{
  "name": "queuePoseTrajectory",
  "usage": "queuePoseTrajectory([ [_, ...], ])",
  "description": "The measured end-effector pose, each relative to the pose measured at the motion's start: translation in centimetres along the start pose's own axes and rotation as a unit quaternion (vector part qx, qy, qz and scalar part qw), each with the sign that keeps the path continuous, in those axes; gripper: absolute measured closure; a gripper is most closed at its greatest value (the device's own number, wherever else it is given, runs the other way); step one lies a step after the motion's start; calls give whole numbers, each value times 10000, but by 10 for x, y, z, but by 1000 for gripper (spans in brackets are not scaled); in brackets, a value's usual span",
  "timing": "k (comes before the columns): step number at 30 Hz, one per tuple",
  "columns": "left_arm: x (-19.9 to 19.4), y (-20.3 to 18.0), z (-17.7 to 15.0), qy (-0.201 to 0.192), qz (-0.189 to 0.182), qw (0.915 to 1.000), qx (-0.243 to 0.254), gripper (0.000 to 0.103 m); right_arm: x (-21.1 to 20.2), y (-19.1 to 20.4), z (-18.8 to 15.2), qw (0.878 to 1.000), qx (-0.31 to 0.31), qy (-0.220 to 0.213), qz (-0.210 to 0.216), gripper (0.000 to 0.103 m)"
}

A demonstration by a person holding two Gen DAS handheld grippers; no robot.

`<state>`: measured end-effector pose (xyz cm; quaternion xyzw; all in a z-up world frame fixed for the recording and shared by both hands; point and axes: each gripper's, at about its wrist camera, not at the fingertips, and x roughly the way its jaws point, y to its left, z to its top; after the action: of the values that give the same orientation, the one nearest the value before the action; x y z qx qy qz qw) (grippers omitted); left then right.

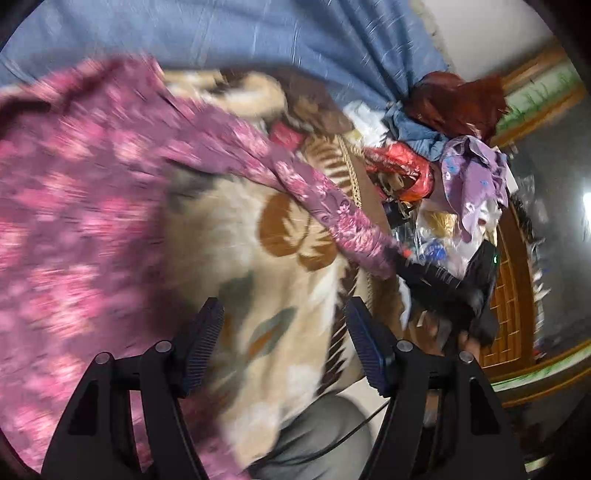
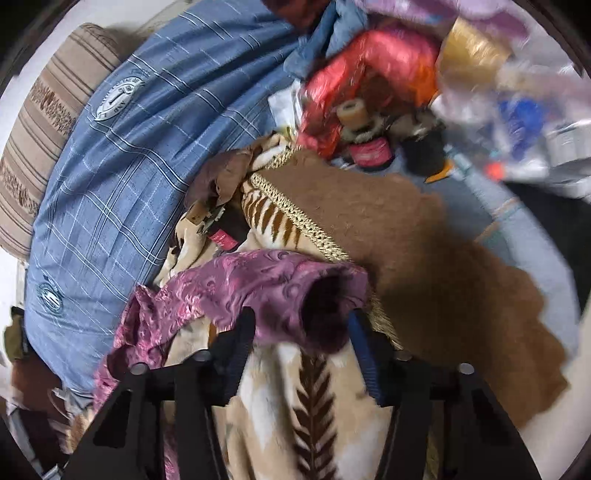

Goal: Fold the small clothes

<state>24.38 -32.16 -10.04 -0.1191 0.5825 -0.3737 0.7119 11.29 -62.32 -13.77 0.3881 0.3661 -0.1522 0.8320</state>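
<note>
**Mid-fold: pink garment strung between two claws**

Left wrist view first. Left gripper (image 1: 284,332): released, pads well apart, nothing caught between them, only the leaf-patterned blanket (image 1: 229,236) showing through the gap. Off to the left and above, the pink floral garment (image 1: 92,177), badly blurred, narrowing into a band that runs across to the right gripper (image 1: 406,258). Looks lifted clear of the bed so as to hang open and be sorted out before any fold. Behind it, a blue checked sheet (image 1: 258,33) and a heap of loose clothes and wrappers (image 1: 424,173), well apart from the work.

Then the right wrist view. Fingers plainly parted here too, with what looks like a cuff or sleeve end of the same garment bunched between and over the tips. Draped rather than pinched, by the look of it; cannot tell for certain whether either pad bites the cloth. Rest of the fabric trailing down to the left onto the blanket. Striped pillow (image 2: 48,110) at the far left edge, beyond the sheet.

Probably best next: laying it flat on the blanket, since no fold is made yet.
</note>
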Motion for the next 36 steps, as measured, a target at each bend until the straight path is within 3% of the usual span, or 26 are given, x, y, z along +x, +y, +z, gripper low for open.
queuePoseTrajectory([
  [5,17,-15,17,33,-761,9967,-296,35,-48,35,-18,9969,-514,-414,431,101],
  [11,38,3,5,281,-1323,9868,-891,29,-80,60,-79,9938,-465,-374,941,101],
  [13,48,13,-5,381,-1529,9803,-1186,28,-67,62,-102,9946,-305,-53,991,101],
  [16,61,24,-21,527,-1492,9766,-1456,29,-29,75,-140,9900,-530,838,1005,99],
  [18,67,27,-26,652,-1224,9805,-1393,43,-20,75,-153,9847,-556,1235,1095,94],
  [19,69,29,-27,729,-1134,9812,-1381,65,-23,73,-156,9848,-566,1243,1069,93],
  [20,67,31,-28,782,-1086,9812,-1390,78,-33,67,-155,9869,-629,1149,946,83],
  [21,64,31,-28,752,-1079,9819,-1360,78,-40,63,-153,9881,-691,1082,848,63],
  [23,53,31,-29,580,-985,9860,-1218,78,-56,52,-146,9903,-764,887,750,48],
  [25,45,27,-31,458,-901,9890,-1081,78,-67,40,-132,9920,-718,709,764,48],
  [27,48,23,-34,430,-738,9910,-1031,66,-69,30,-114,9936,-572,553,798,48],
  [29,54,13,-39,420,-520,9943,-826,45,-62,24,-98,9950,-473,412,777,48],
  [31,59,10,-45,474,-484,9948,-759,44,-42,21,-82,9958,-401,490,655,48],
  [33,73,6,-51,686,-497,9934,-775,52,-13,16,-70,9950,-232,779,589,49],
  [34,77,4,-53,721,-517,9931,-771,76,-6,17,-68,9937,-252,870,658,52],
  [35,79,2,-54,738,-443,9936,-727,93,4,20,-66,9912,-294,1028,776,61],
  [36,76,-1,-54,720,-368,9945,-668,97,8,22,-66,9892,-302,1152,856,75],
])
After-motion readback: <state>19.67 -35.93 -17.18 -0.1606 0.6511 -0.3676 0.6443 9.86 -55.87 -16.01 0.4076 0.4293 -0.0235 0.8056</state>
